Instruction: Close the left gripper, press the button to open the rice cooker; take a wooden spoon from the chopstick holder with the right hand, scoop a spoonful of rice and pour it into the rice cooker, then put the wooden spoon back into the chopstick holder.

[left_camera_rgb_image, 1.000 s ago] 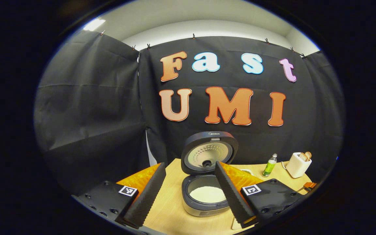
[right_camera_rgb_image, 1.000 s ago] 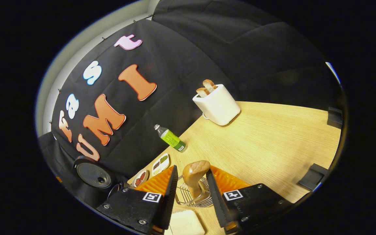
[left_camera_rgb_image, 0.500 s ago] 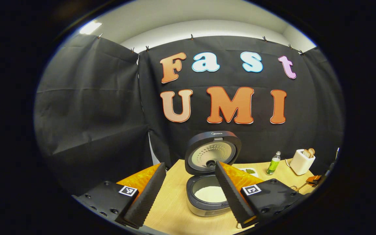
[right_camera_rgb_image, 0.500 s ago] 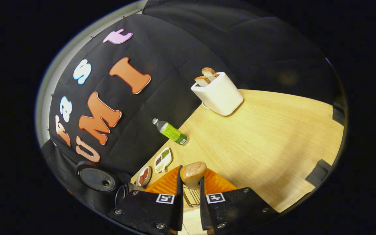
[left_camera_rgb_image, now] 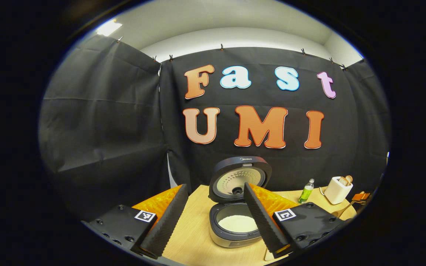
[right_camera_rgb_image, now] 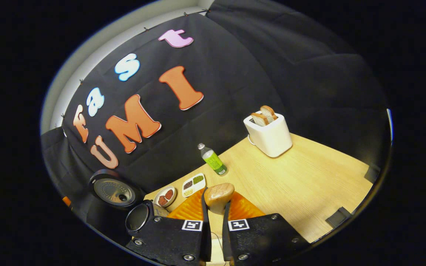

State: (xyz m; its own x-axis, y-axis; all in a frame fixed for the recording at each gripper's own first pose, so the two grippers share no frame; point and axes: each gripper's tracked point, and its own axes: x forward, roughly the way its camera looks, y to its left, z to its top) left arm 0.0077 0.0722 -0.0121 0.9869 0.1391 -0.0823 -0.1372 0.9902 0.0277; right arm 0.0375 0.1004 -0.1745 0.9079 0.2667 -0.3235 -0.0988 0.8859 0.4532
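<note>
Right now the right gripper (right_camera_rgb_image: 216,207) is pinching the wooden spoon (right_camera_rgb_image: 218,195) by its neck, bowl end sticking up just past the fingertips, fingers pressed against it on both sides. The handle runs down btwn the fingers and out of sight, so can't tell whether it's clear of the chopstick holder yet.

Risk 1: grip sits v. close to the bowl, so the long handle could swing or twist in the pads once lifted, esp. w/ a quick turn toward the rice. Risk 2: if the handle is still inside the holder, a sideways pull might drag or tip it.

Beyond the right gripper, to its left, sit the small dishes (right_camera_rgb_image: 165,196) and the rice cooker (right_camera_rgb_image: 114,190), lid up; ahead stands a green bottle (right_camera_rgb_image: 213,160), farther off the toaster (right_camera_rgb_image: 269,133). A wide swing could clip the dishes or bottle.

Left gripper (left_camera_rgb_image: 213,218) is spread wide, holding nothing, w/ the open rice cooker just ahead btwn its fingers, white rice in the pot (left_camera_rgb_image: 238,223). It's near the pour path; may crowd the spoon, cause a spill.
</note>
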